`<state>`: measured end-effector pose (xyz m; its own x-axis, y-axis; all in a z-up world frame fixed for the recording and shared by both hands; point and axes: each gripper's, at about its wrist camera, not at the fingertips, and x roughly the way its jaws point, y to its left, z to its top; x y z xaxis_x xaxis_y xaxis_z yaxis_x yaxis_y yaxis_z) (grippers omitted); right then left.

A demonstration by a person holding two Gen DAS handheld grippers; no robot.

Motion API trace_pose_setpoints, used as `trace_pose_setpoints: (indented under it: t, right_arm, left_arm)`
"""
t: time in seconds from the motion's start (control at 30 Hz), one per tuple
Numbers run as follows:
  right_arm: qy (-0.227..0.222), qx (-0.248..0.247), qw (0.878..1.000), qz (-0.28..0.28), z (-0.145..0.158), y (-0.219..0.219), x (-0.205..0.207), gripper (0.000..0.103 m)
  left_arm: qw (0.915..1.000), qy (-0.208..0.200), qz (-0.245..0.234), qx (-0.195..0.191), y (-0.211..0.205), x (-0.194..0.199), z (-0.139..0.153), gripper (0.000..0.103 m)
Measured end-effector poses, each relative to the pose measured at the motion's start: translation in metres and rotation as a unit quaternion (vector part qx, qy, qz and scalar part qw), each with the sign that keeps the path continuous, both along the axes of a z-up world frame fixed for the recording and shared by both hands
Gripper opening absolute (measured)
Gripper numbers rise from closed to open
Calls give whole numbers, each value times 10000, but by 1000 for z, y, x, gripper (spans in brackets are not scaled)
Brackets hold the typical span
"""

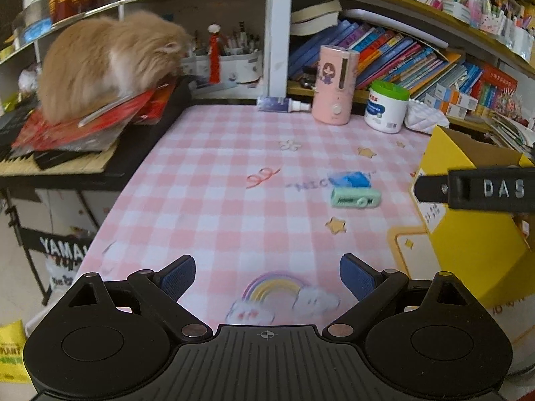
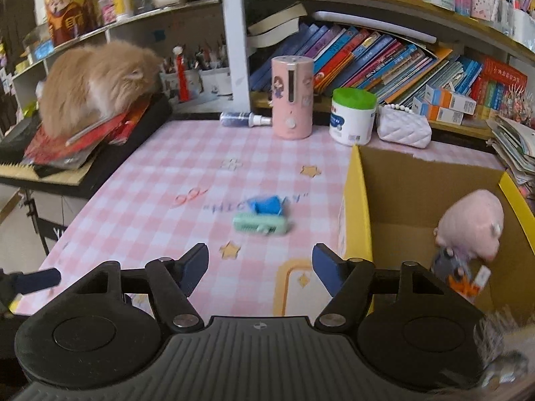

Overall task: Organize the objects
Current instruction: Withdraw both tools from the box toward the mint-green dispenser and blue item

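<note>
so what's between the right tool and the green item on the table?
Bare checked cloth with a printed star, nothing solid. Right wrist view shows it: the open right tool has a clear run to the green item.

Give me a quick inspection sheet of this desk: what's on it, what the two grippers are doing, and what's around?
Surface: table under a pink checked cloth.
Job's things: green item and blue item touching mid-table; yellow box at the right, open, holding a pink plush and small toys.
Clutter: pink cylinder, green-lidded tub, spray bottle lying down, white quilted pouch along the back edge.
Grippers: left gripper open, empty; right gripper open, empty.
Cables: nothing seen.
Surroundings: fluffy cat on red books at the left; crowded bookshelves behind.
</note>
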<state>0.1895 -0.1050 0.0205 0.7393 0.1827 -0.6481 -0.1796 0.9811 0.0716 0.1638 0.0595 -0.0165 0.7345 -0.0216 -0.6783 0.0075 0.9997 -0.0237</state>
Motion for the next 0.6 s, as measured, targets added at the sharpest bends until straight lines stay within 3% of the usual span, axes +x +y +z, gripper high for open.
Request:
trace_pose_setpoints:
  t: [0.2,0.37,0.6]
  right_arm:
    - [100,123,9998,115,-1,-3,40,67]
    - [592,170,9981,103,-15,-6,75,63]
    - [433,-211,9988,57,-15,-14,94,62]
  left_arm:
    - [9997,-77,-203,117,-26,39,-10,93]
    - [9994,-45,-315,145,-42,63,-19,93]
    - [9991,56,-414,-3,-62,94,-32,86]
